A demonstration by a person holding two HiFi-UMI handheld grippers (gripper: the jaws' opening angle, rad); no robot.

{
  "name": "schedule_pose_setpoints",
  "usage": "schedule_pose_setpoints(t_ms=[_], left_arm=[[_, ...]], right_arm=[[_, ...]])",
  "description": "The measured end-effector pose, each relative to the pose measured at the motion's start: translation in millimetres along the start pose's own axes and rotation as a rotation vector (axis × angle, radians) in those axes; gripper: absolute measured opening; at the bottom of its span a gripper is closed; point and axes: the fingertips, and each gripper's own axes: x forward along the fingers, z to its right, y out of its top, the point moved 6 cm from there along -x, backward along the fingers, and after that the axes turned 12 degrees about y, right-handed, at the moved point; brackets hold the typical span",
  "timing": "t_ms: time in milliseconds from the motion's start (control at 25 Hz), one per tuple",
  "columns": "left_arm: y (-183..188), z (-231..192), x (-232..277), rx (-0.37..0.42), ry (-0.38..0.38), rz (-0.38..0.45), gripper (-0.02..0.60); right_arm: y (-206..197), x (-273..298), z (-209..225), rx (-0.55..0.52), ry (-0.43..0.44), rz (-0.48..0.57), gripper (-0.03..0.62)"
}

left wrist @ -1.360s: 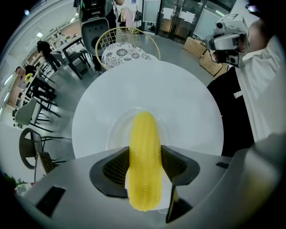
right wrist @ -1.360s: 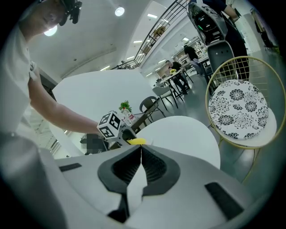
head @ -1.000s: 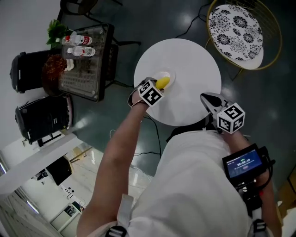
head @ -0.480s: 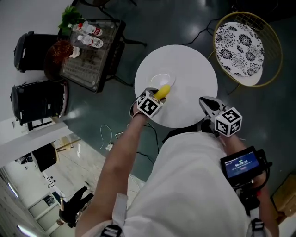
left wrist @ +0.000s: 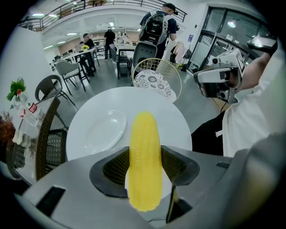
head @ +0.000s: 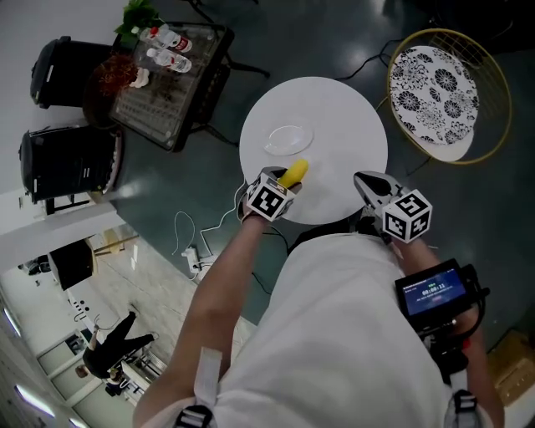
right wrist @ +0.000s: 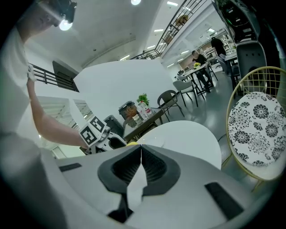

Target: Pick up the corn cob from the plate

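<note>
1. Corn cob (left wrist: 144,134), plain yellow, stands clamped between the jaws of the left gripper (left wrist: 145,151). The ribbed pads press on its two sides. Its blunt end points back toward the camera and its tapered end points out past the jaw tips.
2. In the head view the corn cob (head: 293,173) shows off the plate (head: 288,138), on the person's side of it and over the near part of the round white table (head: 343,117). It juts up and to the right from the left gripper (head: 288,180).
3. From the left gripper view, the oval white plate (left wrist: 105,129) lies bare on the table (left wrist: 178,120), beyond the cob and to its left.
4. Right gripper (right wrist: 140,148): its jaws are pressed together tip to tip with nothing between them.
5. In the head view the right gripper (head: 362,180) hangs at the near right edge of the table, well apart from the cob and the plate.
6. A gold wire chair with a black-and-white patterned cushion (head: 435,79) stands on the floor to the right of the table.
7. To the left, a dark side table (head: 167,84) carries bottles (head: 167,38) and a green plant (head: 138,12).
8. Two black bins (head: 71,167) stand beside it.
9. A small lit screen (head: 430,292) is strapped at the person's right wrist.
</note>
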Motion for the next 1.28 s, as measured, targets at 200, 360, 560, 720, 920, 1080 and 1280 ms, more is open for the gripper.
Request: schedule_pose_setpoints(t_ms=[200, 360, 560, 720, 920, 1080, 1280], left_arm=[[-11.7, 15.2, -0.6, -0.053, 0.008, -0.012, 0.229], [-20.3, 24.7, 4.5, -0.055, 0.018, -0.038, 0.229], [-20.6, 30.5, 15.6, -0.051, 0.029, -0.052, 0.229], [-18.1, 34.5, 28.5, 0.009, 0.029, -0.081, 0.229], [-10.6, 30.2, 45.5, 0.082, 0.040, -0.111, 0.229], [-6.5, 23.7, 57.7, 0.114, 0.053, -0.131, 0.230], [-5.6, 18.0, 74.7, 0.164, 0.069, -0.159, 0.230]], right_arm=[[-6.7, -8.2, 0.3, 0.010, 0.012, -0.002, 0.009], [-15.9, -15.8, 2.8, 0.024, 0.013, -0.005, 0.009], [-27.9, -21.7, 6.4, 0.036, 0.016, -0.003, 0.009], [-37.0, -26.5, 9.1, 0.051, 0.008, -0.011, 0.009], [-45.7, -32.4, 11.2, 0.068, -0.007, -0.007, 0.009], [-53.3, -34.9, 11.4, 0.083, -0.017, -0.002, 0.009], [-62.8, -38.7, 11.6, 0.103, -0.033, 0.004, 0.009]])
